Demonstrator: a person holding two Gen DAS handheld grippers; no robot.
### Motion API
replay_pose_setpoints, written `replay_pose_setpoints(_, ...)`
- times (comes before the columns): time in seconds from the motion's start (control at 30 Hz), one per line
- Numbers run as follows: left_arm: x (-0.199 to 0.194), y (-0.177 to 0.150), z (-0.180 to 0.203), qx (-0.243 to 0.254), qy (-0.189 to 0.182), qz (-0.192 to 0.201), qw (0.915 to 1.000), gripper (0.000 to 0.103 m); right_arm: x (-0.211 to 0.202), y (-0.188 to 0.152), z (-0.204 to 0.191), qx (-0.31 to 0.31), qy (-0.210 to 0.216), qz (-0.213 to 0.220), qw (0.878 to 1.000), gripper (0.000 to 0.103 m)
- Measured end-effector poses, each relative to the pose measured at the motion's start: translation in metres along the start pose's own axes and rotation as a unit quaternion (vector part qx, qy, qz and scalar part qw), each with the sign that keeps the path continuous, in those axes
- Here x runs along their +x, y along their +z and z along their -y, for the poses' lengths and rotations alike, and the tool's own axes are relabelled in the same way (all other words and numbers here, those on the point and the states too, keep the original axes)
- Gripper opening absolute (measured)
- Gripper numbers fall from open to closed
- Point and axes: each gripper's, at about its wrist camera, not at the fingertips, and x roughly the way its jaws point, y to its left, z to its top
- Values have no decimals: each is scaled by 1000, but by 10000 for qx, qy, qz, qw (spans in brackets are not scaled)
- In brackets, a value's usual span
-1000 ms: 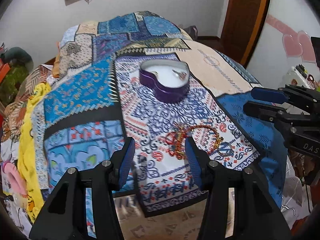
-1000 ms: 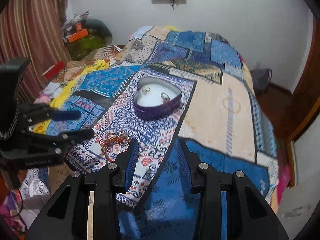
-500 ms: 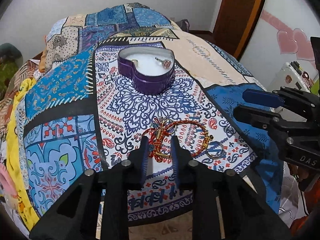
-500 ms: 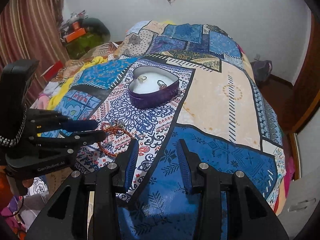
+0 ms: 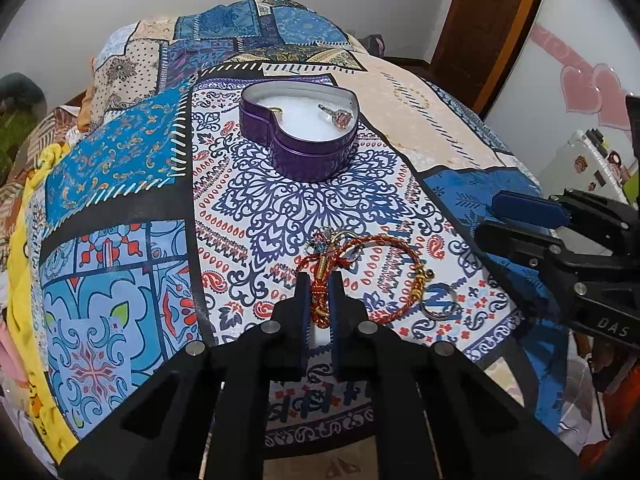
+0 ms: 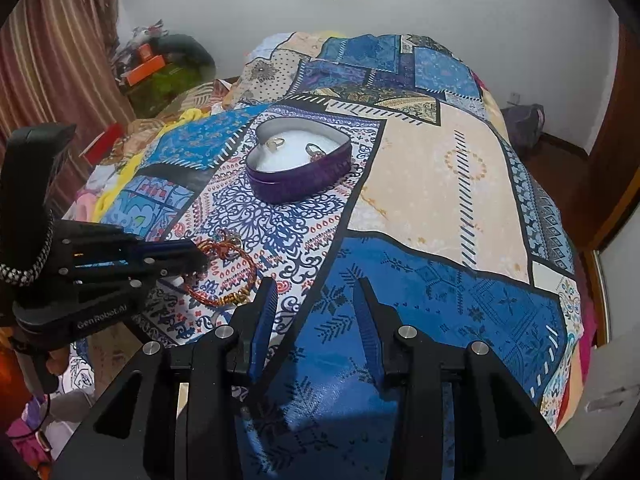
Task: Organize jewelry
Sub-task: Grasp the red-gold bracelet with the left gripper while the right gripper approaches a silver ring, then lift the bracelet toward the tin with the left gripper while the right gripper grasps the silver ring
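on bedspread (image 5: 120, 168), l tongs (image 5: 319, 280) closing on red bracelet (image 5: 320, 300); r tongs (image 6: 316, 292) part open, empty.

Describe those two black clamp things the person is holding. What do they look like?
Both are matte black plastic with silver screw heads and two long fingers lined with ribbed blue pads. The left gripper carries white "GenRobot.AI" lettering, a small lit strip and a braided black-and-white cord. The right gripper shows white letters, "DAS".

The right gripper (image 5: 516, 220) shows white letters "DAS" on its black body — the left gripper (image 6: 192, 258) says "GenRobot.AI" on its side.
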Motion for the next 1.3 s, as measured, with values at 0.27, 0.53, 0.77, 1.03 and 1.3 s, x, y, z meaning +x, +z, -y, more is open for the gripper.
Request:
replay_pose_setpoints(0.27, -29, 2, -1, -147, -115, 350, 9992, 7, -4, -2, 1, 54, 90, -49, 9999, 36)
replay_pose_setpoints(0.53, -56, -3, -18, -433, -50, 690, 9967, 7, 3, -4, -26, -360, 283, -220, 9987, 36)
replay_pose_setpoints(0.77, -57, -26, -28, -669, 38, 585, 9960, 7, 19, -8, -46, -782, 339, -449, 9953, 36)
replay_pose_setpoints(1.03, -54, -39, -32, -730, 179, 545, 9957, 7, 24, -7, -40, -722, 481, -414, 9954, 18)
replay_pose_setpoints(1.3, -59, -30, -31, -719, 129, 699, 9949, 7, 19, -2, -41, -644, 476, -297, 9963, 18)
